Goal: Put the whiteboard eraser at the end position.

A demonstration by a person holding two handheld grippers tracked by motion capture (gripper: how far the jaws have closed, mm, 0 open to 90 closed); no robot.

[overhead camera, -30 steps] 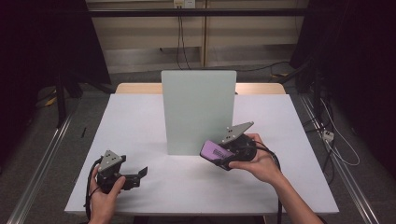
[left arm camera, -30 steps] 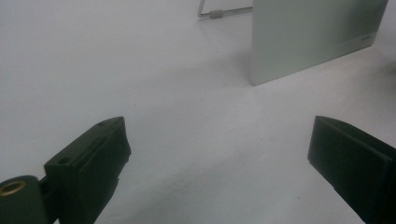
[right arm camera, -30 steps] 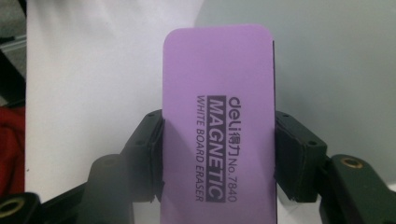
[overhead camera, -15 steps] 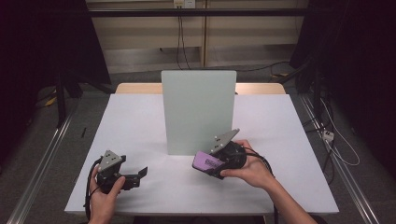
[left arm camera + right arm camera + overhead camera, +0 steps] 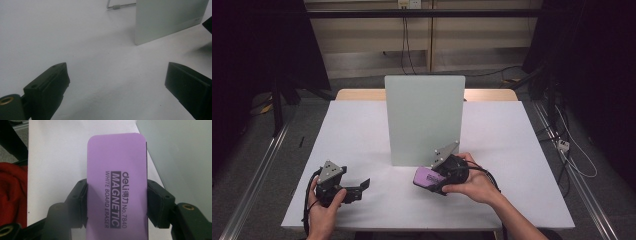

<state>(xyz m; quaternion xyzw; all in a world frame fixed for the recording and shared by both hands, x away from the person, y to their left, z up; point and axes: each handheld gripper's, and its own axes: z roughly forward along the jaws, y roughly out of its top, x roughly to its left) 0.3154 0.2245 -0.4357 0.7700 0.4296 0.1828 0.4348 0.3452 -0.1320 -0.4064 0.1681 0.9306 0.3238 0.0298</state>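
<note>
Eraser (image 5: pixel 116 187) label (magnetic whiteboard type) legible in right gripper view.

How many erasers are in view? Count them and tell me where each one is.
1. The purple whiteboard eraser is clamped between the right gripper jaws, low over the table in front of the upright board. Anything behind that board would be hidden.

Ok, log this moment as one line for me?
right hand-held gripper: shut on purple whiteboard eraser | left hand-held gripper: open, empty, low over white table | upright board: standing mid-table
</note>
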